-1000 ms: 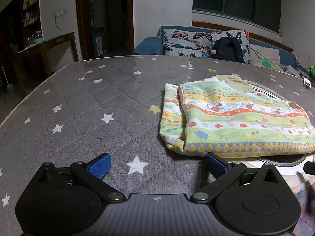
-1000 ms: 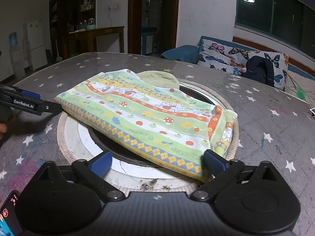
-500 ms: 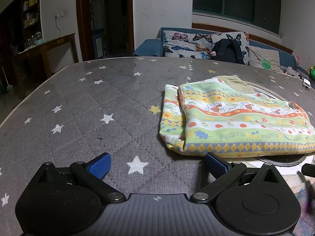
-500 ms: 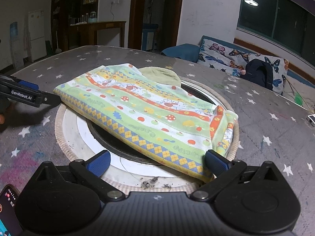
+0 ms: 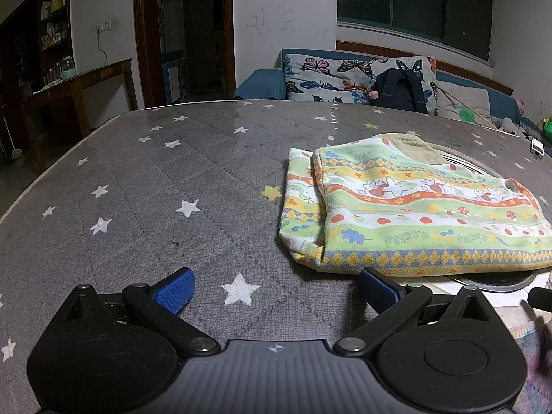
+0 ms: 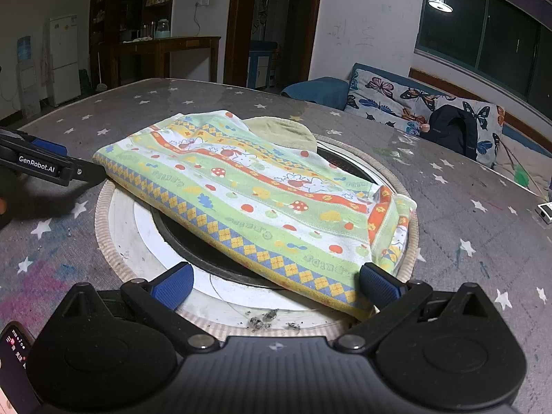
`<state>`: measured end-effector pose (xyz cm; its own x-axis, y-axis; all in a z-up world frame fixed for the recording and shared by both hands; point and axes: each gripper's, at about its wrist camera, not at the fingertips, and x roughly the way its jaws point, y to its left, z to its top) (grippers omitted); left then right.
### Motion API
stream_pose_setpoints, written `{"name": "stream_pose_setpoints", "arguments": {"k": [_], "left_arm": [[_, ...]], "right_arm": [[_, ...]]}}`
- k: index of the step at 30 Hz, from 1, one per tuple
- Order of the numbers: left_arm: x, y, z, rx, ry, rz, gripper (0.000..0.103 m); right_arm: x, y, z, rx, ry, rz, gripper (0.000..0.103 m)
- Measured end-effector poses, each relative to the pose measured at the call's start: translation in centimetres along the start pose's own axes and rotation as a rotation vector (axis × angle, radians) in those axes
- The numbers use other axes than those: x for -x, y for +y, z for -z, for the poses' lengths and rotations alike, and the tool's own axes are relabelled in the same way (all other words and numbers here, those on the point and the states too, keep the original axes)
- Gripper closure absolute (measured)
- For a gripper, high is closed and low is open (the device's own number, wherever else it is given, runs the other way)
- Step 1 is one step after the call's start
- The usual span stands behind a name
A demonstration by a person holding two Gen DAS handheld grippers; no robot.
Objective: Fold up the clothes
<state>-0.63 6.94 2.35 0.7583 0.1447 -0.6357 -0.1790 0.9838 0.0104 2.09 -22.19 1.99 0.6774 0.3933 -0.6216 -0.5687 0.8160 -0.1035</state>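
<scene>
A folded garment [image 5: 407, 207] with green, yellow and orange patterned stripes lies flat on the grey star-print tabletop [image 5: 172, 186], partly over a round black burner recess [image 6: 220, 265]. It also shows in the right wrist view [image 6: 262, 203]. My left gripper [image 5: 276, 291] is open and empty, just short of the garment's near left corner. My right gripper [image 6: 276, 284] is open and empty, at the garment's near edge. The left gripper also shows at the left of the right wrist view [image 6: 51, 169].
A white ring with a beige woven rim [image 6: 120, 214] surrounds the burner. A phone [image 6: 15, 358] lies at the near left. A small white object [image 6: 545, 212] sits at the table's right. A sofa with butterfly cushions and a dark backpack [image 5: 396, 89] stands behind.
The right gripper has drawn slightly closer to the garment's near edge and lowered. The left gripper has hardly moved. The garment lies as before.
</scene>
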Motion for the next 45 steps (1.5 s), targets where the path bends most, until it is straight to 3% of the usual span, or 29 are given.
{"name": "stream_pose_setpoints", "arguments": {"k": [45], "left_arm": [[0.1, 0.22, 0.03, 0.002, -0.001, 0.002, 0.0]], "right_arm": [[-0.07, -0.13, 0.11, -0.013, 0.001, -0.013, 0.0]]}}
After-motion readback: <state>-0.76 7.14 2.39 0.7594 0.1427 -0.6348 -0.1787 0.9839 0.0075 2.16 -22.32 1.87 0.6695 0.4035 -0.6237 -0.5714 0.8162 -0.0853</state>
